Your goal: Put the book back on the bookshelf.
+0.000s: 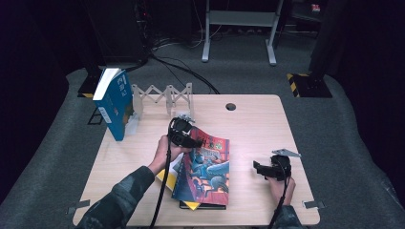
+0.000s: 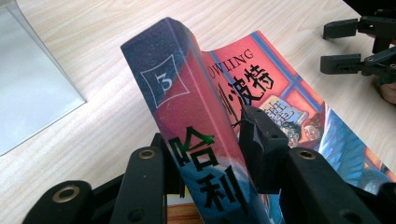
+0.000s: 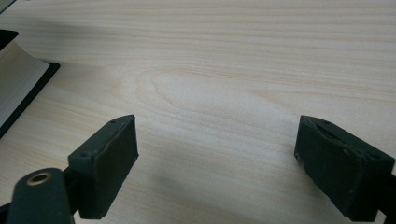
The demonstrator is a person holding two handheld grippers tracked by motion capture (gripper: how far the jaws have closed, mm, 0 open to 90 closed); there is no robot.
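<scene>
Left tongs (image 2: pixel 210 154) clamp one red paperback (image 2: pixel 196 116) off two stacked books (image 1: pixel 200 204); right tongs (image 3: pixel 217 163) gape empty.

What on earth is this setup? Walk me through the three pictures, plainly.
A person sits at a wooden table with a hand-held two-jaw gripper in each hand. One camera looks down from above; one rides on each gripper, looking along its black jaws. The left gripper is clamped on the spine of a red and blue paperback, tipping it up off other books beneath. The right gripper is open over bare wood. At the table's back left a blue book stands beside a folding white rack.
</scene>
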